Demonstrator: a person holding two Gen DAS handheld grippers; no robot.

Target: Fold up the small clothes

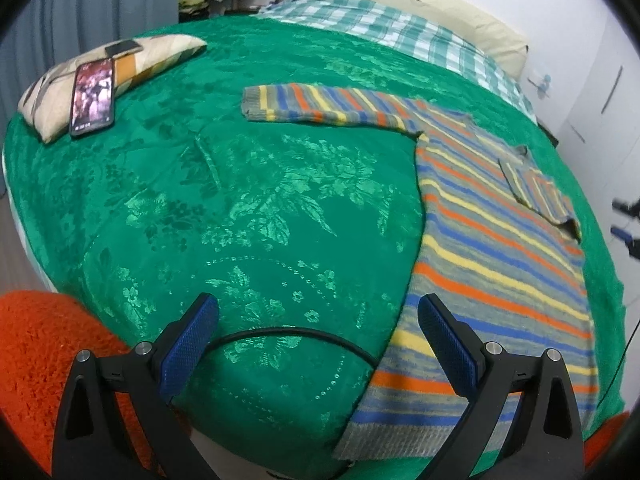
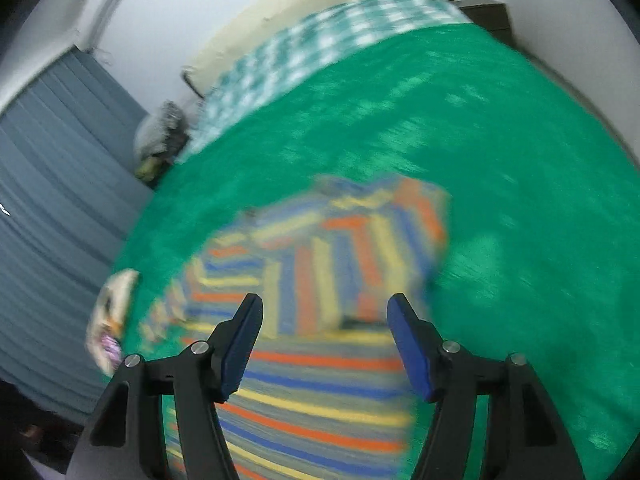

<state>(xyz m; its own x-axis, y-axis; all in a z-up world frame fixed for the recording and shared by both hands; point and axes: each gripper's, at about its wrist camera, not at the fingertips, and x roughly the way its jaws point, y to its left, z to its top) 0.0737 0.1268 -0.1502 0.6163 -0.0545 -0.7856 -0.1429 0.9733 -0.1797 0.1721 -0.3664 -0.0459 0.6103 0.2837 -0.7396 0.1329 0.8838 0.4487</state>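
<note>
A small striped sweater [image 1: 492, 248] in grey, blue, yellow and orange lies flat on the green bedspread [image 1: 240, 208]. One sleeve [image 1: 320, 108] stretches out to the left; the other sleeve [image 1: 540, 192] is folded over the body. My left gripper [image 1: 318, 308] is open and empty, near the bed's front edge, its right finger over the sweater's hem. In the blurred right wrist view the sweater [image 2: 320, 380] lies below my right gripper [image 2: 326, 312], which is open and empty above the folded sleeve [image 2: 360, 248].
A pillow [image 1: 120, 68] with a lit phone [image 1: 93, 98] on it lies at the bed's left. A checked sheet [image 1: 400, 28] and cream headboard [image 1: 420, 0] are at the back. An orange fuzzy cloth [image 1: 44, 360] is at the front left. A black cable [image 1: 288, 334] runs between the left fingers.
</note>
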